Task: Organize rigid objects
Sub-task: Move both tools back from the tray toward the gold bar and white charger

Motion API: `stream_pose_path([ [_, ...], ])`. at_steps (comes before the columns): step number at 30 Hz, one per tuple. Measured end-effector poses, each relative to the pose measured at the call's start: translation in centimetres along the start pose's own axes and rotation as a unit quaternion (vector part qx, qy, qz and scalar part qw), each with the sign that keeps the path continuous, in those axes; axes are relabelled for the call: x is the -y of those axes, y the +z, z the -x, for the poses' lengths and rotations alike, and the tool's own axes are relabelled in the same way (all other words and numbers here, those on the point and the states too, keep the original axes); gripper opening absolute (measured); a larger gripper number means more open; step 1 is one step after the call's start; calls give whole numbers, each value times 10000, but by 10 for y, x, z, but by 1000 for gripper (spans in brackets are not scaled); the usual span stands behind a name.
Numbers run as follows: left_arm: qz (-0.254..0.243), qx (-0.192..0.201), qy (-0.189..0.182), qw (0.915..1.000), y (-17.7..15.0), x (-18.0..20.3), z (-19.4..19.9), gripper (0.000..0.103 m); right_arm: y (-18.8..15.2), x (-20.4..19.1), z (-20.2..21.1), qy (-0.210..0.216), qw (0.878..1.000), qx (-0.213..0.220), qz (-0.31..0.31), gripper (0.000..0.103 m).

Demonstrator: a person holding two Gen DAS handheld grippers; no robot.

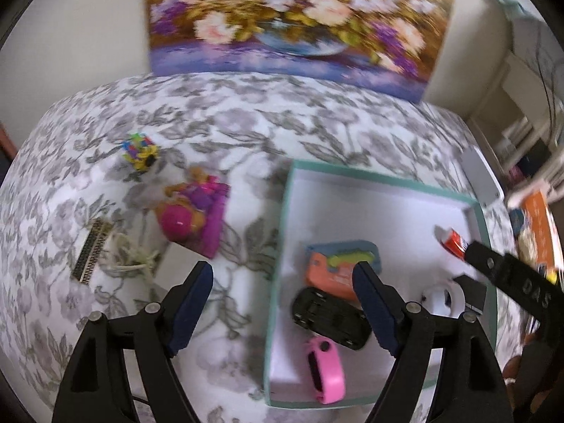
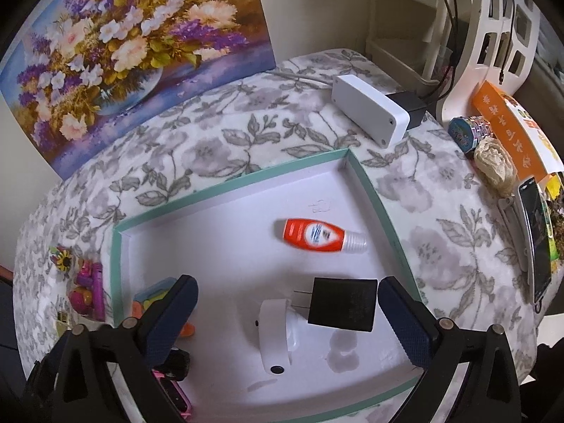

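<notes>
your left gripper (image 1: 282,303) hangs wide and empty over the teal-rimmed box (image 1: 282,232), where the black car (image 1: 329,319) and pink car (image 1: 326,370) are already gathered; your right gripper (image 2: 287,313), jaws spread and holding nothing, hovers above the black charger (image 2: 340,303), while the pink toy (image 1: 192,215) waits outside on the cloth.

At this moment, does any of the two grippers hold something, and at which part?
Nothing is held. The left gripper and the right gripper both hover with open jaws over the teal-rimmed box, touching none of the items inside.
</notes>
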State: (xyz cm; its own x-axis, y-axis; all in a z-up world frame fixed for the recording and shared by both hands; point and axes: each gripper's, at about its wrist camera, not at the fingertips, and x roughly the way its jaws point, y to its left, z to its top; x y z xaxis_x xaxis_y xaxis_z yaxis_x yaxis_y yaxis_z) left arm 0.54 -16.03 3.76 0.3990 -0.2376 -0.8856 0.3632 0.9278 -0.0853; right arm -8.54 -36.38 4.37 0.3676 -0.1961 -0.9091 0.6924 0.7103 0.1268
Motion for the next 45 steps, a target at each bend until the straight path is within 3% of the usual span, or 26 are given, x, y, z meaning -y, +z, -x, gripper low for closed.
stream_pose_path([
  [4, 306, 129, 52, 9994, 6, -21, 6, 96, -2, -6, 2, 34, 10000, 5, 66, 103],
  [8, 712, 261, 145, 9970, 13, -49, 14, 96, -5, -16, 6, 58, 9998, 31, 184, 103],
  [13, 983, 253, 735, 9921, 17, -84, 21, 96, -14, -46, 18, -6, 9977, 241, 632, 103],
  [22, 1782, -15, 1358, 9746, 6, -162, 29, 96, -36, -100, 20, 521, 9920, 110, 1141, 103],
  [31, 1918, -112, 1426, 9710, 3, -196, 30, 96, -52, -143, 14, 615, 9886, 15, 1375, 103],
  [45, 2164, -601, 999, 9693, 1, -234, -8, 96, -81, -210, -12, 1209, 9750, -354, 1829, 100],
])
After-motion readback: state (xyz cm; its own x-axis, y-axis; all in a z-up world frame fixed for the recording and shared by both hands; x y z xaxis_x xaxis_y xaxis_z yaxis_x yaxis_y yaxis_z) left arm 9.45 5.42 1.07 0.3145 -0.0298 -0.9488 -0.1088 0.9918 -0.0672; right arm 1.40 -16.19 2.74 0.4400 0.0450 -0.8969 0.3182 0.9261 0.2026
